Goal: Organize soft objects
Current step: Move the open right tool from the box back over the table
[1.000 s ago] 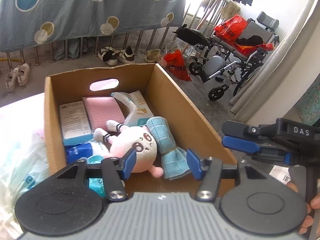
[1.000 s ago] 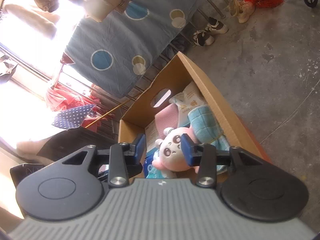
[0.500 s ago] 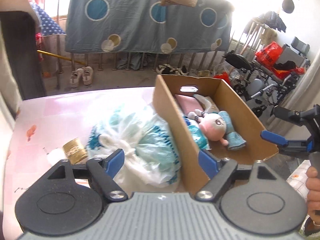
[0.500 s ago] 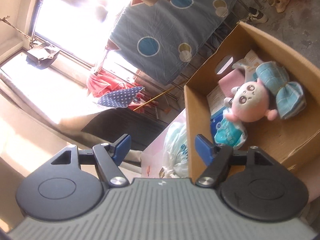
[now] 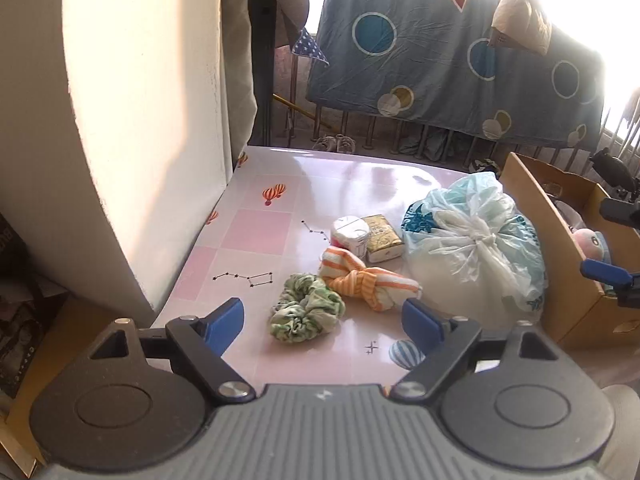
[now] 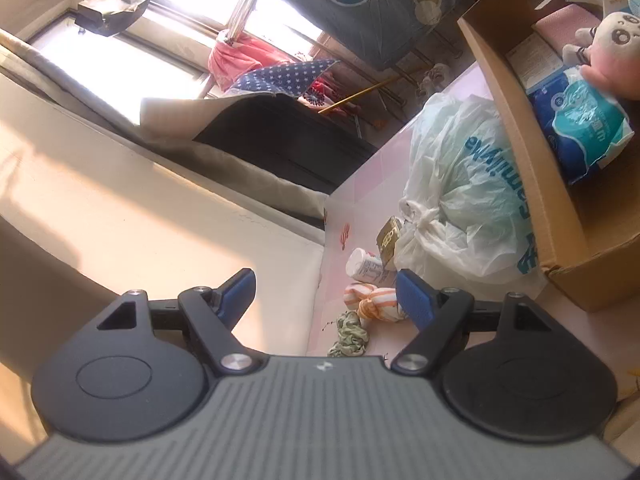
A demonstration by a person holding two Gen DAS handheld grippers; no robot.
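2 grippers, both empty, are what I am running here. I am keeping the left gripper spread wide, its jaws having just been opening with nothing between them; it is tilting down over the pink table, and I judge the wide set is for dropping over a bulky soft item. The right gripper is likewise released, its jaws just having widened on air, aiming across the same table from lower down.

Entries, working outward from the left fingers:

1. Green scrunchie, lying flat as a ring, just ahead of the pads and between them in line of sight. No long axis to speak of.
2. Orange-striped cloth, knotted at the middle, touching the scrunchie at its far right side. Its long axis is running from far left to near right across the left wrist view, so I am judging a grab at the knot the safest.
3. White bottle and gold box, side by side beyond the cloth; rigid, likely not my concern.
4. Tied plastic bag, slumping against the cardboard box.
5. Inside that box: pink plush toy lying on a blue tissue pack, evidently already sorted.
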